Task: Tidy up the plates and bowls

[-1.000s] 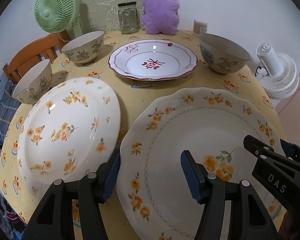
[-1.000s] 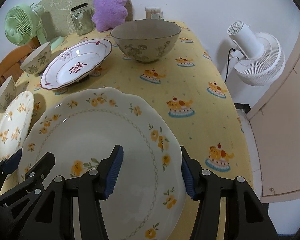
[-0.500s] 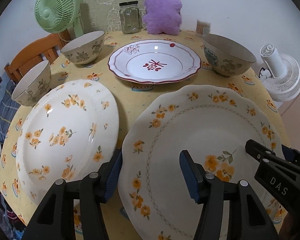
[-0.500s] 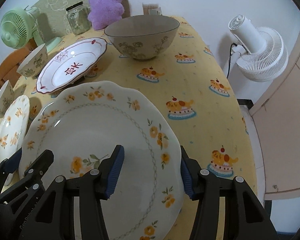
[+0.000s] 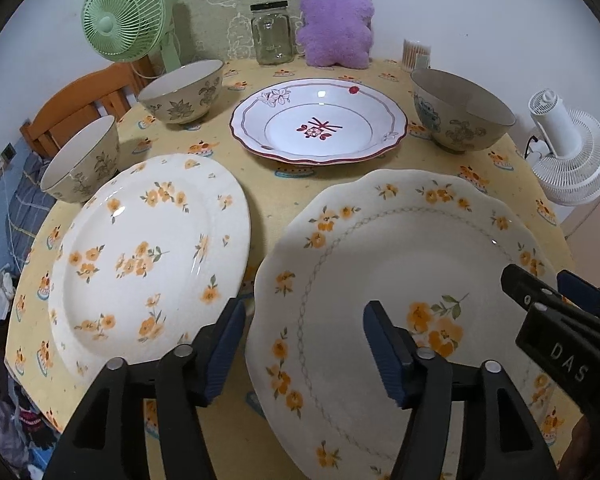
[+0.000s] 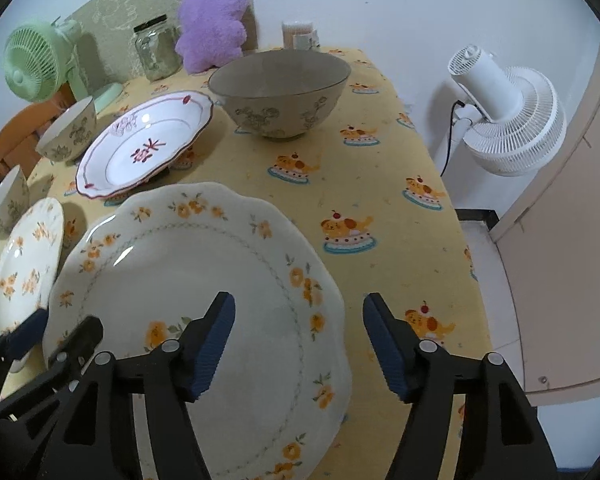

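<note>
Plates and bowls sit spread over the yellow-clothed table [image 5: 268, 196]. A scalloped floral plate [image 5: 400, 264] fills the lower right of the left wrist view, a round floral plate [image 5: 148, 252] just beside it at lower left, a red-rimmed plate [image 5: 320, 124] above. 3 patterned bowls stand apart along the upper edge. The left claw [image 5: 304, 344] straddles the scalloped plate's left rim, opening, pads clear. The right claw [image 6: 298, 340] opens over its right rim, gripping nothing.

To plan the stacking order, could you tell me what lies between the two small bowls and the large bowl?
The red-rimmed plate lies between the small bowls and the large bowl, clearest in the left wrist view.
</note>
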The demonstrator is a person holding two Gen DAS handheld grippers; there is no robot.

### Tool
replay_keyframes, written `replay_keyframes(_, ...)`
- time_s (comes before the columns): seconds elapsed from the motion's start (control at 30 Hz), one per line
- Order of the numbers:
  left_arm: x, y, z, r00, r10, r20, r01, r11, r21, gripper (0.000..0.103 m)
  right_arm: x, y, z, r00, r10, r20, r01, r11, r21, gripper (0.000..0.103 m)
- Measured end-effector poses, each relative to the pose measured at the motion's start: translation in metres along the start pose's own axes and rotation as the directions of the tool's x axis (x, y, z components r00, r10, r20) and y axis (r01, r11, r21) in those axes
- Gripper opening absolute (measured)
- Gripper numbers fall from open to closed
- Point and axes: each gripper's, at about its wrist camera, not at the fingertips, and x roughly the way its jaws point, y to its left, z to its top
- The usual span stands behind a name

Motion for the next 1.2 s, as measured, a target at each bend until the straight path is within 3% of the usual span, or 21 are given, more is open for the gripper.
replay_keyframes(0.17,-0.015,0.0,0.002,0.999,-0.025,0.029,0.025,1.0,0.011,0.087,-0.012,-0.007,0.002,1.0,0.015,-0.002,-0.015,1.0,0.027,0.074)
replay_keyframes(0.47,-0.032,0.019,0.007,0.993,-0.092,0.069,0.087,0.994,0.061,0.096,-0.042,0.017,0.001,0.999,0.012,0.048,-0.013,1.0,0.016,0.085)
replay_keyframes(0.7,-0.039,0.061,0.014,0.989,-0.125,0.081,0.118,0.989,0.091,0.099,-0.059,0.055,-0.001,0.997,-0.003,0.075,0.0,0.999,0.044,0.088)
replay_keyframes(1.2,-0.031,0.158,0.025,0.991,-0.107,0.086,0.102,0.993,0.063,0.099,-0.074,0.157,-0.003,0.994,0.014,0.105,-0.017,0.999,0.028,0.088)
